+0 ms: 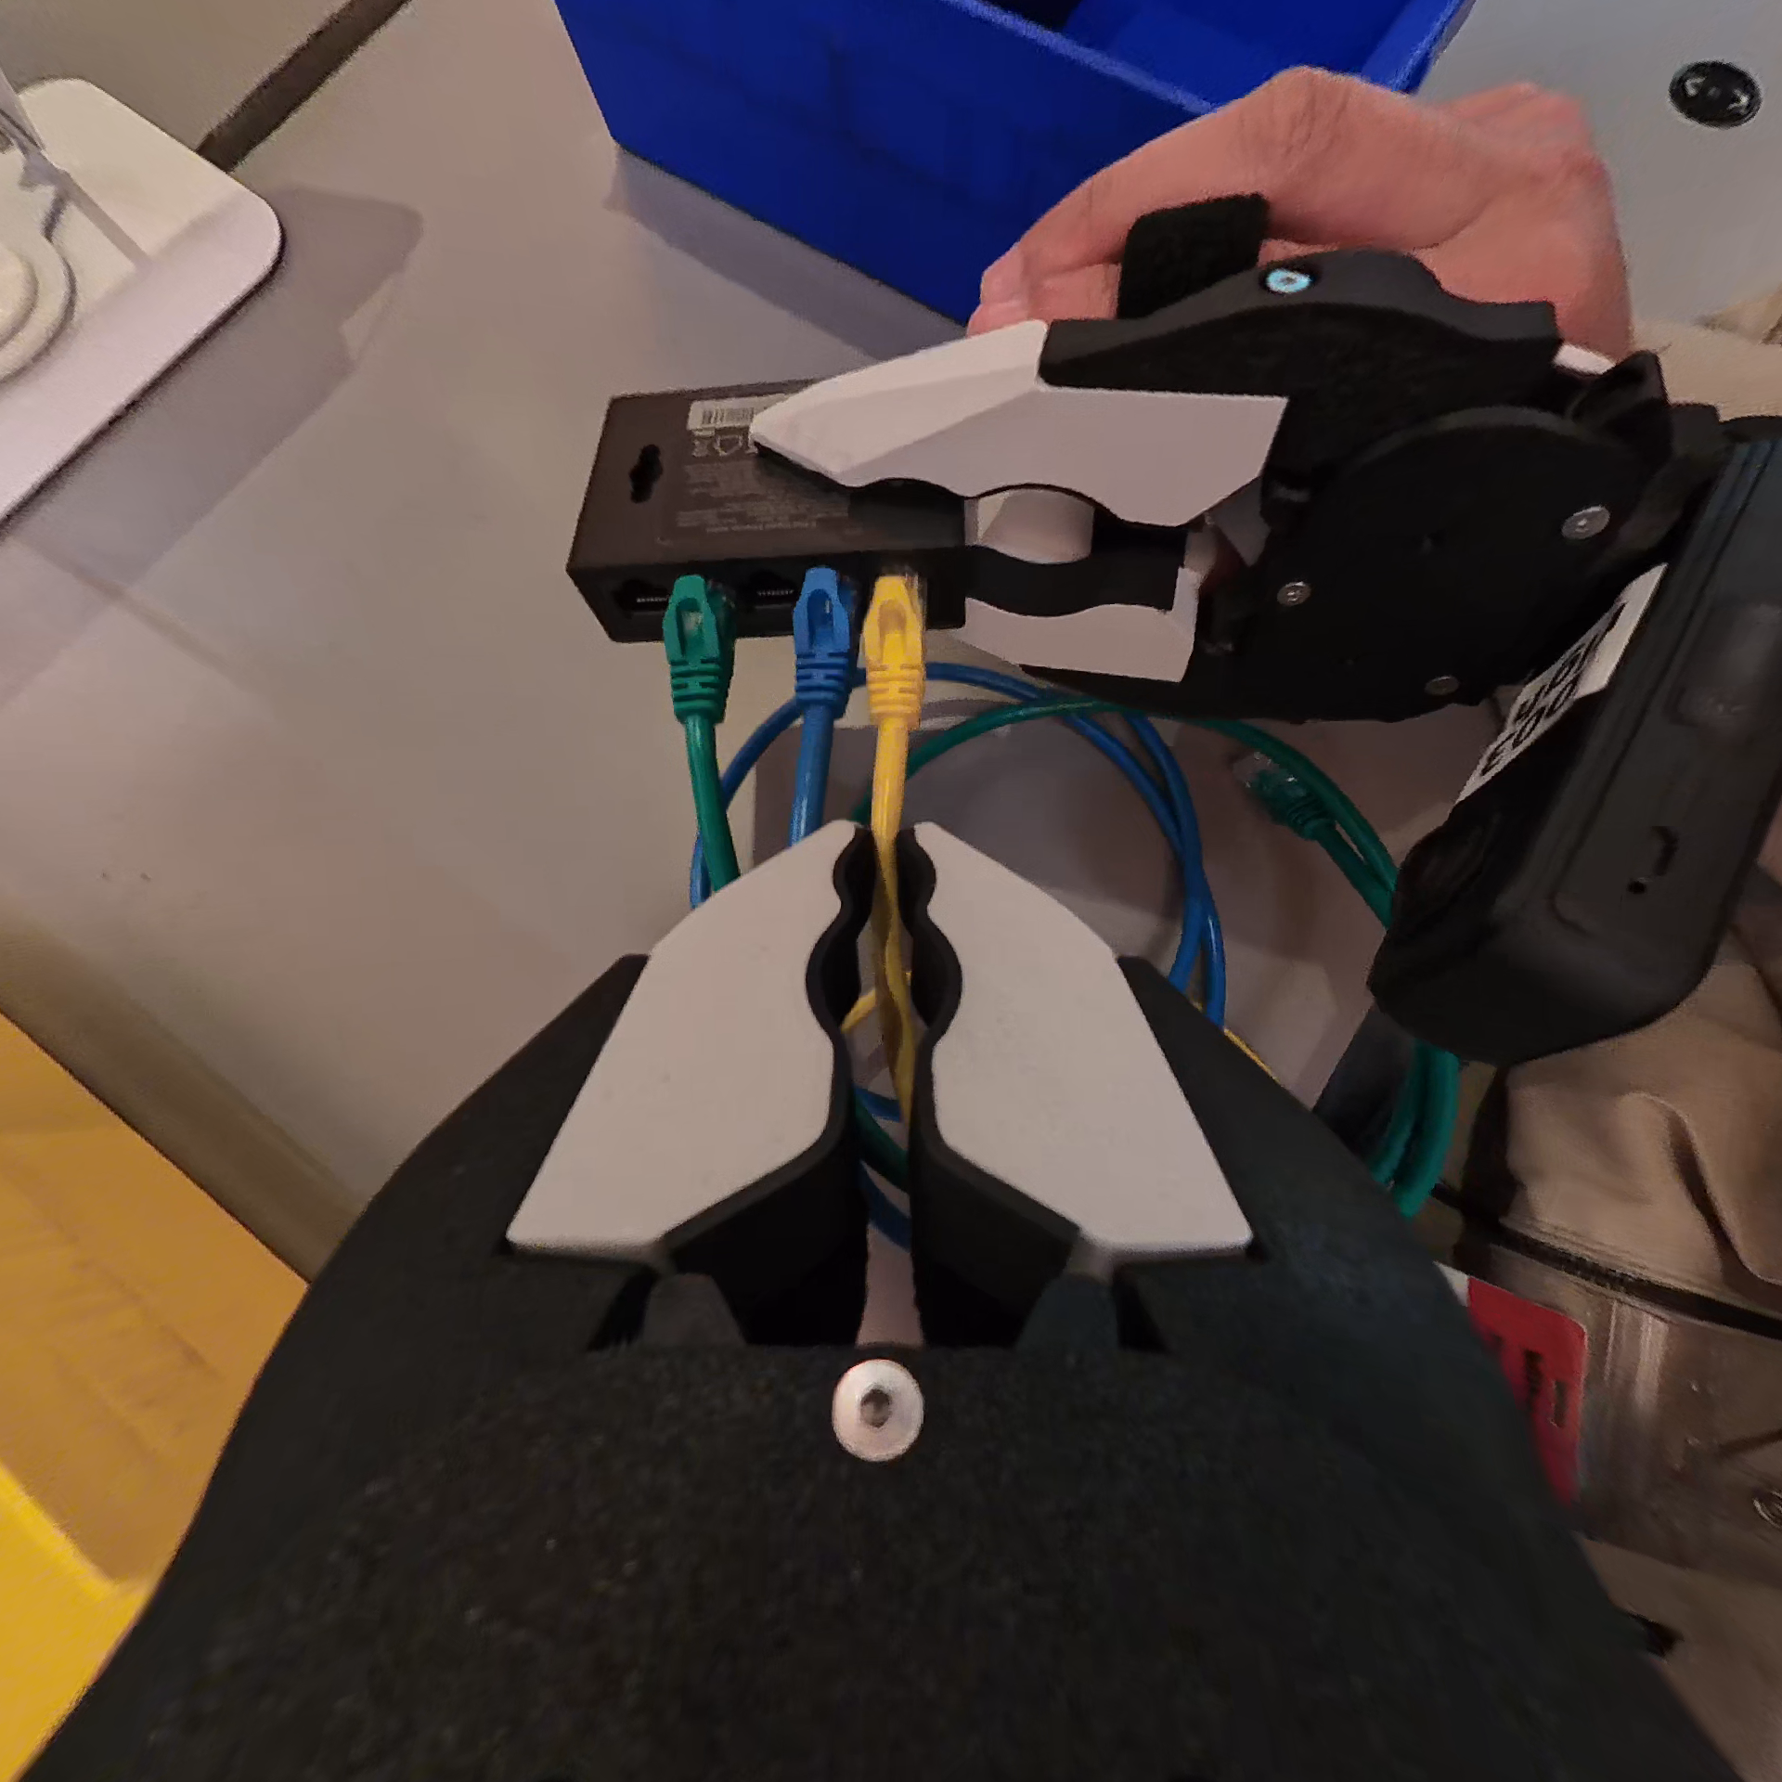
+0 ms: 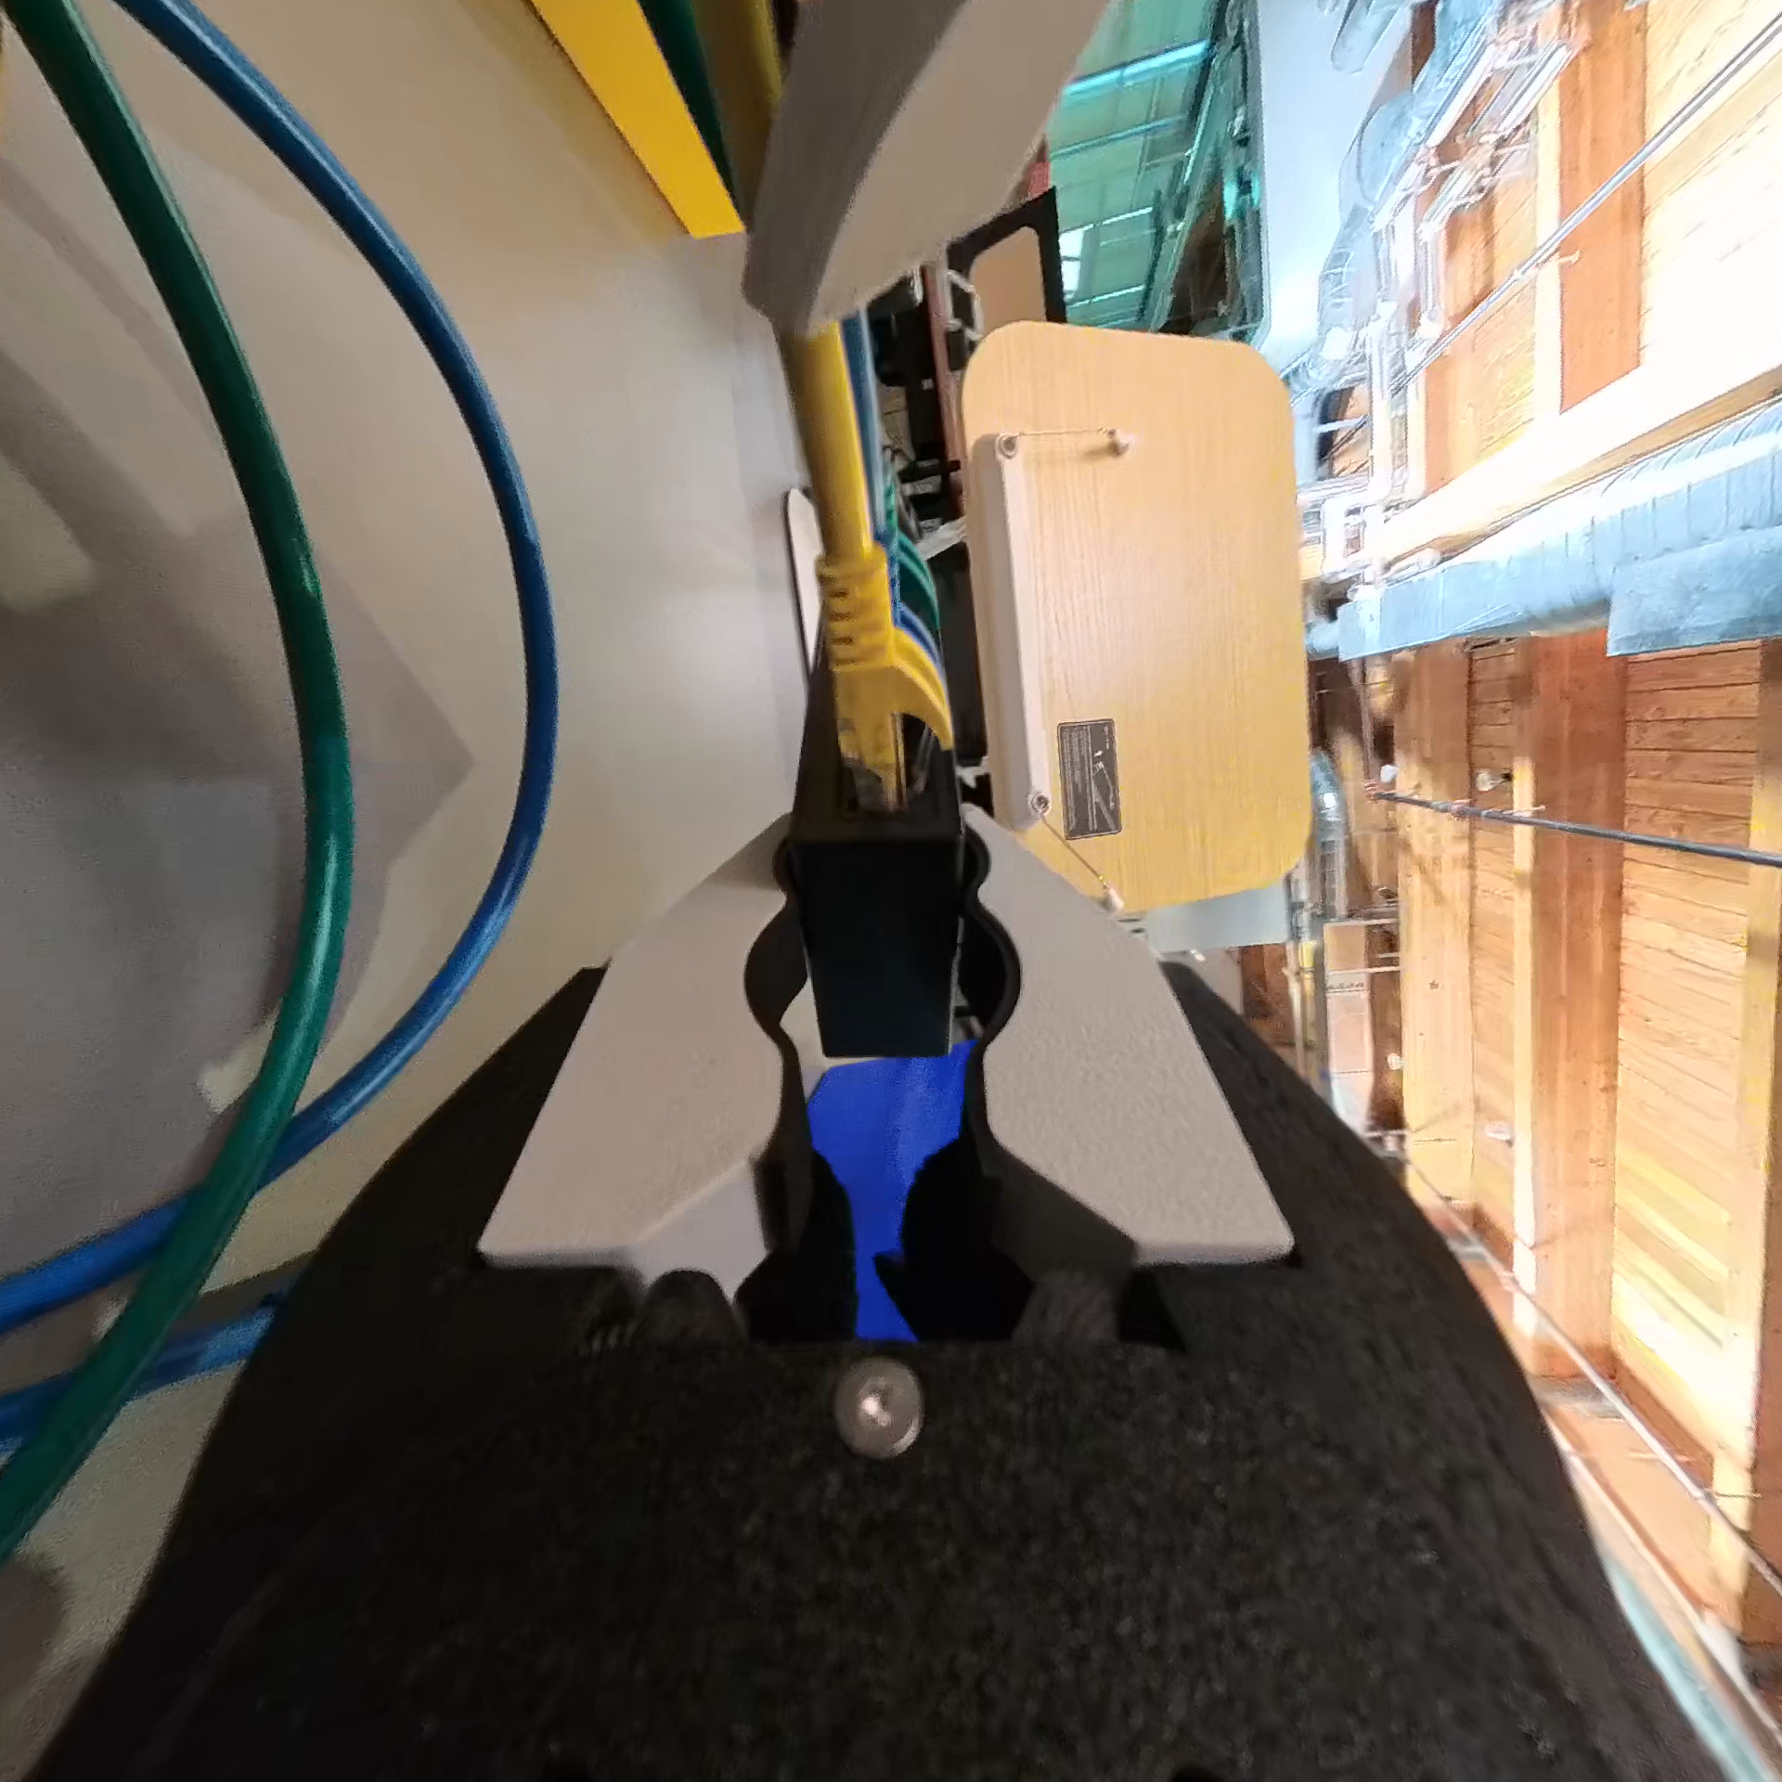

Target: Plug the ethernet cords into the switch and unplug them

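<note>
Blue bin on grey table (far side).

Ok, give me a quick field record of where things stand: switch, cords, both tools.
switch: black, on the grey table, ports facing the left wrist camera
right tool: shut on the switch's end
left tool: shut on the yellow cord, behind its plug
yellow cord: plugged in, port nearest the right tool
blue cord: plugged in, next to yellow
green cord: plugged in, one empty port between it and blue
other ports: the far end port is empty
loose end: a green plug lies free on the table
bin: blue, behind the switch
</note>
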### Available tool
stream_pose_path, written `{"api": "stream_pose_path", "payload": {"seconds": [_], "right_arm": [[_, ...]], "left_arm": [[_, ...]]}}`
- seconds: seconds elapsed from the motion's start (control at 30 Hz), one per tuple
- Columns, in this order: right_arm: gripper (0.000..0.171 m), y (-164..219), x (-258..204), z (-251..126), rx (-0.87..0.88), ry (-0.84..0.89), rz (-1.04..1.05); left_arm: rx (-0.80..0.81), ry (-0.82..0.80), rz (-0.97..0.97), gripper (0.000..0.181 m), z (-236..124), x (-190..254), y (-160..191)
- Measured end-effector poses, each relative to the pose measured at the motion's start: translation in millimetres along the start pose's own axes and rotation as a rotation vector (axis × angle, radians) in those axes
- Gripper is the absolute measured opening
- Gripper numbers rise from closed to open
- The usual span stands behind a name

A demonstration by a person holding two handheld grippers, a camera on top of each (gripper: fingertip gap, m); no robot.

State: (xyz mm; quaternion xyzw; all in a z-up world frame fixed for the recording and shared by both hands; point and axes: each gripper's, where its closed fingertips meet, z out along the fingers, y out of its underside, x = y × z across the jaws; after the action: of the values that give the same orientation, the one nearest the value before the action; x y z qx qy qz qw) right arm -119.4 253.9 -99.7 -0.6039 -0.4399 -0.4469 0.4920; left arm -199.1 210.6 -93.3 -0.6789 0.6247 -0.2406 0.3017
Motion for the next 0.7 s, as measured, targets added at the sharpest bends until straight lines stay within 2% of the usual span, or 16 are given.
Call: {"api": "stream_pose_path", "payload": {"seconds": [0.27, 0.47, 0.6, 0.7], "right_arm": [[0.025, 3, 0, -4, -0.068, -0.015, 0.015], [0.025, 3, -1, -4, -0.106, -0.005, 0.0], [0.026, 2, -7, 0, -0.07, -0.054, 0.067], [0.026, -1, 4, -4, -0.011, 0.052, 0.019]], "left_arm": [[0.072, -0.071, 0.101, 0.004, -6, 3, -16], [0.06, -0.108, 0.076, 0.005, 0, -8, -10], [0.082, -0.081, 0.035, 0.005, 1, -17, -7], [0.11, -0.037, 0.004, 0.005, -2, -18, -8]]}}
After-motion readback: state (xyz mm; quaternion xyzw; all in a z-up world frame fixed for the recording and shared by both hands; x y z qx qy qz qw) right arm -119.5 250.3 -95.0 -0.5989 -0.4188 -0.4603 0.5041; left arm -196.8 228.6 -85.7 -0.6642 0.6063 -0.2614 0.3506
